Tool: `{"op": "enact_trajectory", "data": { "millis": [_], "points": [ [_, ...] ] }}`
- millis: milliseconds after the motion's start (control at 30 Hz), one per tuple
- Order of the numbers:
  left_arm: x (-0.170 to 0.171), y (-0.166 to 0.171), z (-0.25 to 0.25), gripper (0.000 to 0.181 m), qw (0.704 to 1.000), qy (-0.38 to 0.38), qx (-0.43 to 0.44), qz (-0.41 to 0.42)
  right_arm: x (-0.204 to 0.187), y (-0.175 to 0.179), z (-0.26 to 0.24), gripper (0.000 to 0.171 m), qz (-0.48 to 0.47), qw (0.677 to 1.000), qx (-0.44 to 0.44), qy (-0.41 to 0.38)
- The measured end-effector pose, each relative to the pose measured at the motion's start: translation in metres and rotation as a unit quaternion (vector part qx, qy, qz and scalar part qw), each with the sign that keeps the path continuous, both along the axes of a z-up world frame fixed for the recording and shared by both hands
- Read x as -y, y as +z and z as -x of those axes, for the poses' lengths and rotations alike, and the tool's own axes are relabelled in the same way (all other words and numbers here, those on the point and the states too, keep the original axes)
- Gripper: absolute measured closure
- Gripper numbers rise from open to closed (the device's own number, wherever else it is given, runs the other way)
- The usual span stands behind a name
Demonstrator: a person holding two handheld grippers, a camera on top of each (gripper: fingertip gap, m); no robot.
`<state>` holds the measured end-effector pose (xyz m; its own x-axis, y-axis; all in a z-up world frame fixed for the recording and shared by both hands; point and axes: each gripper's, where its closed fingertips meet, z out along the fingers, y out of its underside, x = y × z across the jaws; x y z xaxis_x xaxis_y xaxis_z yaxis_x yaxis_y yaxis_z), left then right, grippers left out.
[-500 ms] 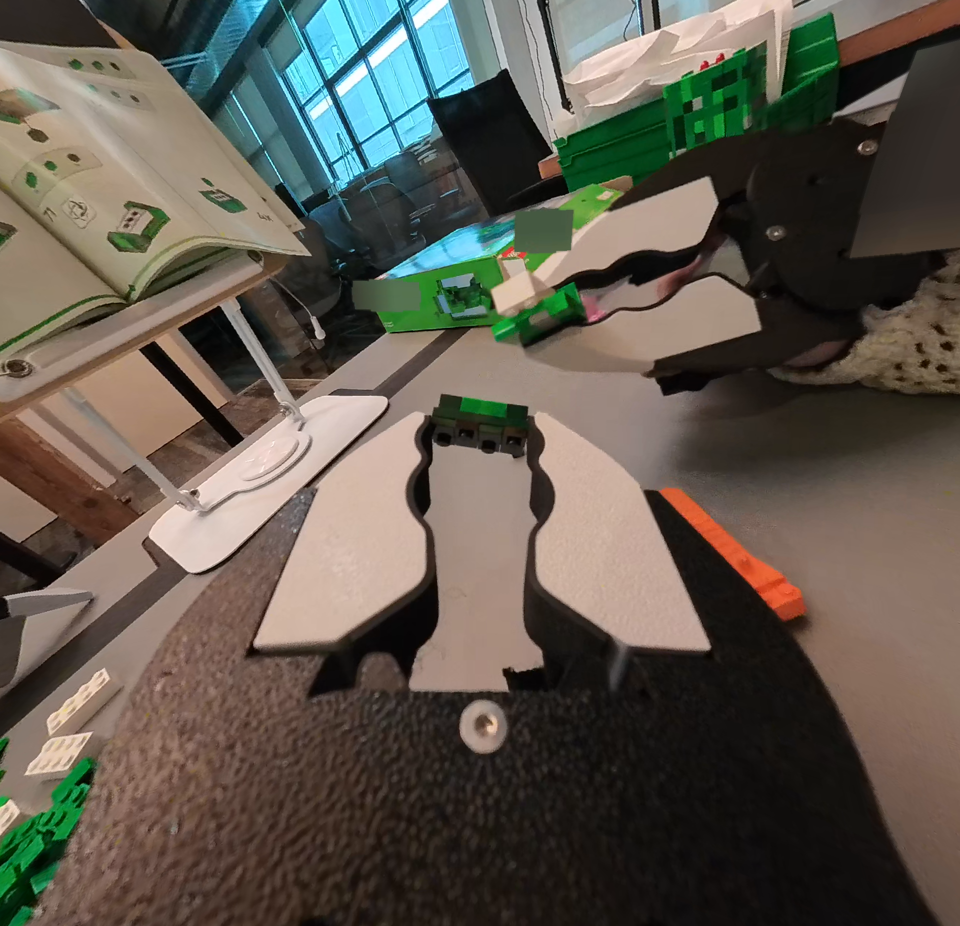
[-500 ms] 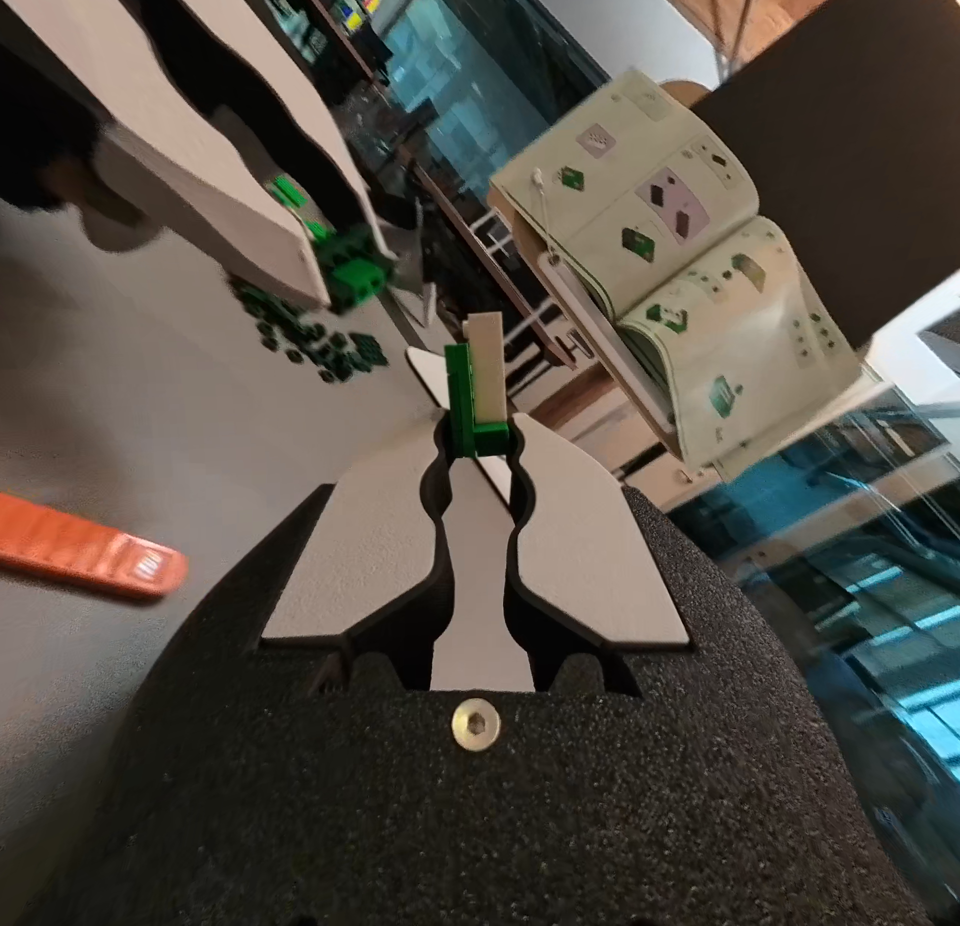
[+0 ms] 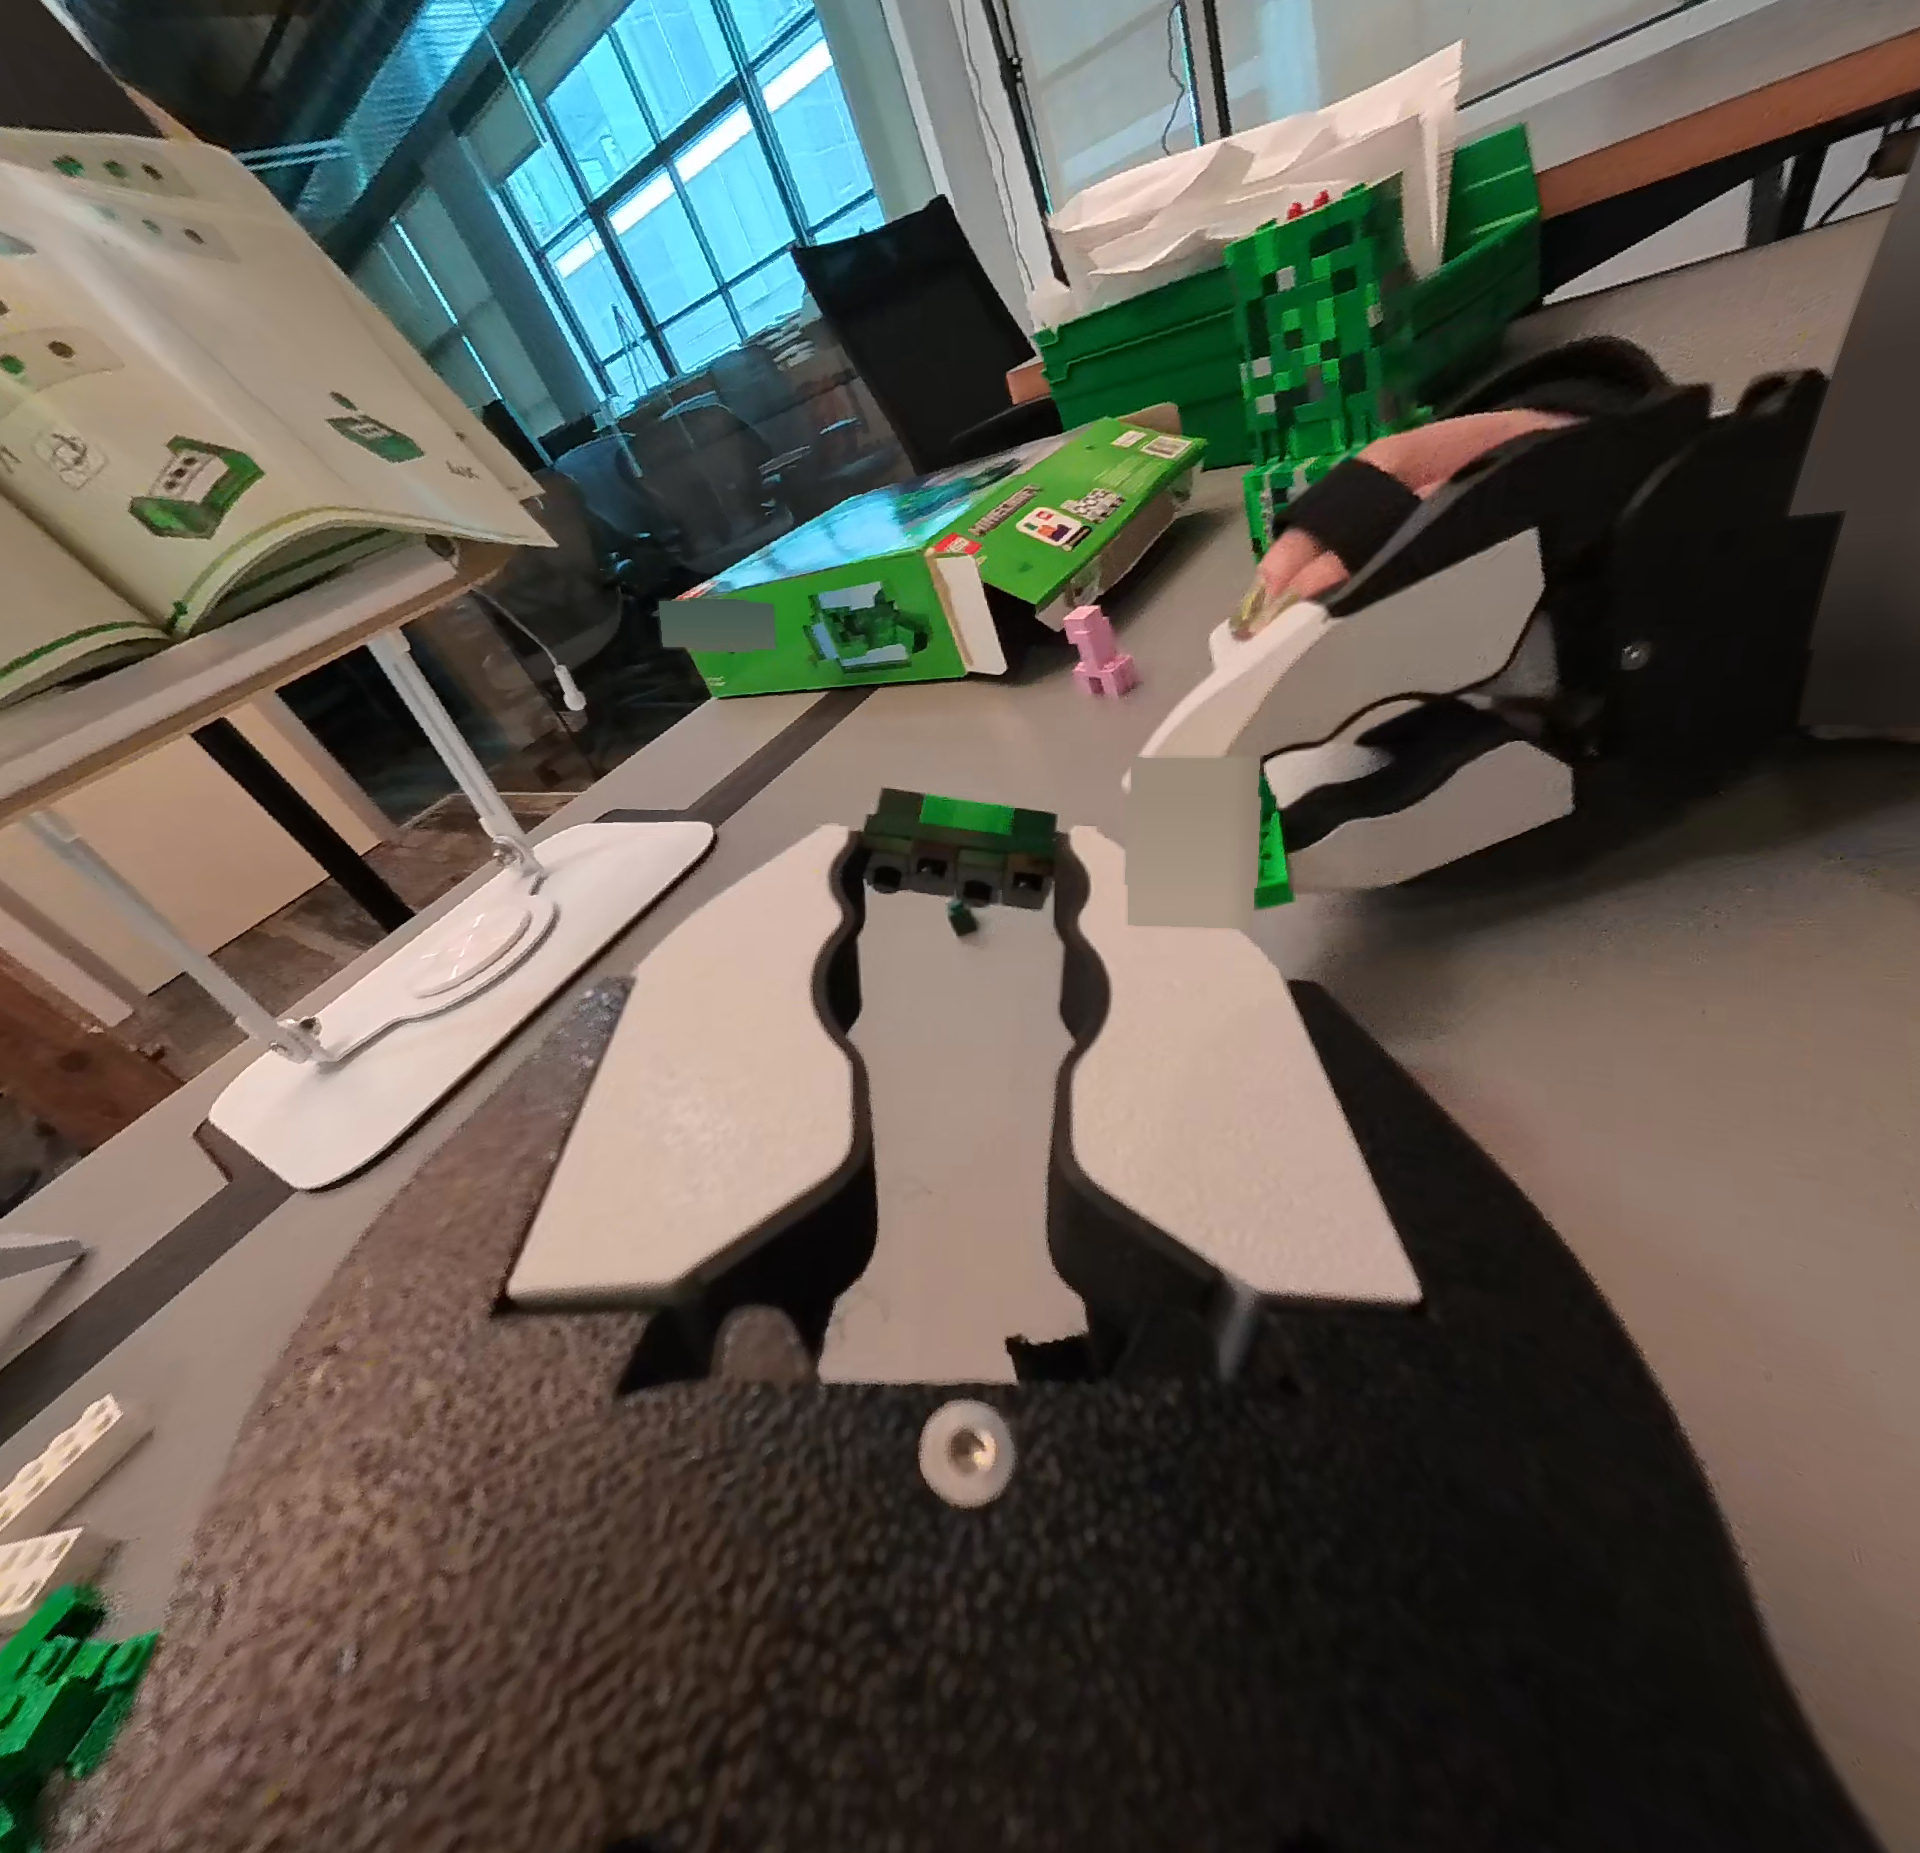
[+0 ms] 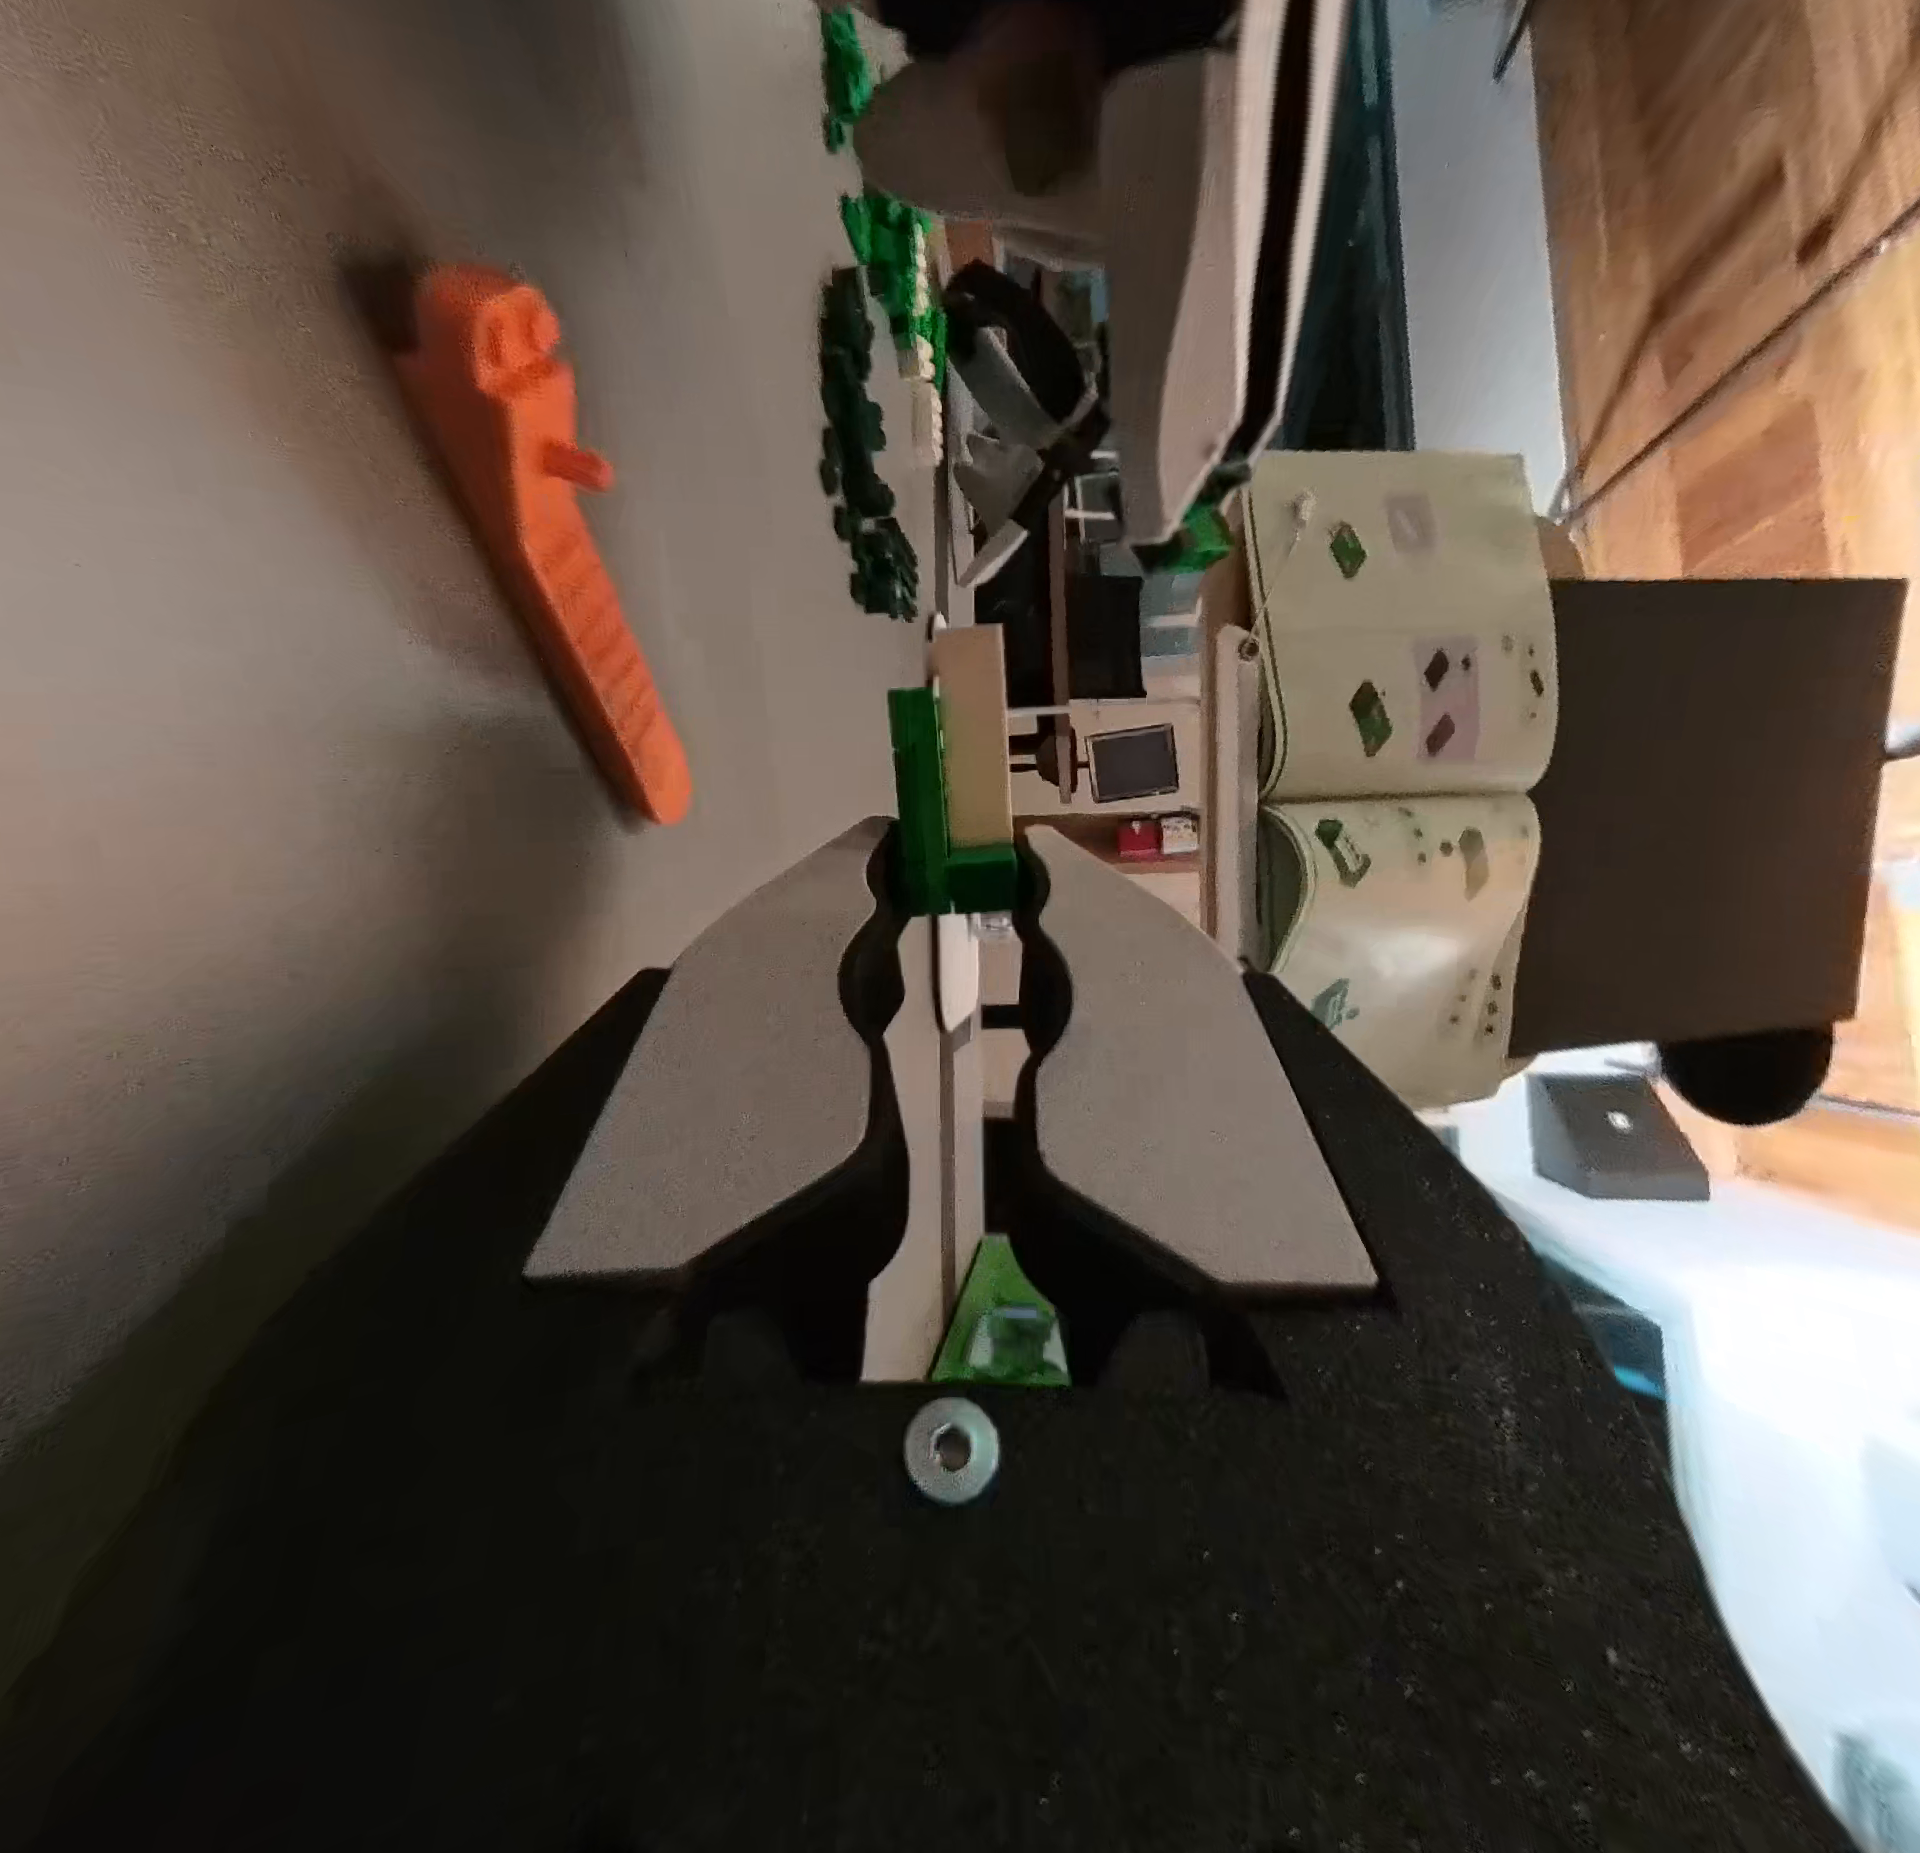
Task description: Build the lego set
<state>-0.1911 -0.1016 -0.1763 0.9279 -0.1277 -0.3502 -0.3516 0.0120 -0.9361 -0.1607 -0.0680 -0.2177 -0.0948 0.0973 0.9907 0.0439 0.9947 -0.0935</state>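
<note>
1. Your left hand-held gripper [image 3: 961, 873] clamps a small green-and-grey brick assembly [image 3: 961, 853] at its fingertips.
2. Your right hand-held gripper [image 4: 956, 858] pinches a green-and-tan plate piece [image 4: 945, 795], just right of the left gripper, above the desk [image 3: 1558, 1024].

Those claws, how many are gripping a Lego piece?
2. The left claw pinches a dark green block; the right claw clamps a green-and-cream assembly above the grey table.

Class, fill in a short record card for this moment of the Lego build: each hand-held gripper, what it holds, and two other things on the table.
left hand-held gripper: shut on dark green and grey brick piece
right hand-held gripper: shut on green and tan brick piece
tool: orange brick separator, lying on grey table
guide: open instruction booklet on stand
</note>
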Motion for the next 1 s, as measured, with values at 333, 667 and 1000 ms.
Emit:
{"op": "enact_trajectory", "data": {
  "millis": [333, 667, 1000],
  "points": [
    [0.000, 0.002, 0.010, 0.147, 0.999, 0.010, 0.049, -0.005, -0.044, -0.022, 0.015, 0.153, -0.134, 0.984, 0.086, -0.086],
    [-0.002, 0.001, 0.007, 0.147, 0.995, -0.007, 0.096, 0.010, -0.029, -0.005, 0.022, 0.153, 0.213, 0.965, 0.083, -0.129],
    [0.001, 0.019, -0.002, 0.147, 0.969, -0.049, 0.239, -0.040, -0.001, 0.036, 0.032, 0.154, 0.357, 0.928, -0.036, -0.100]
  ]
}}
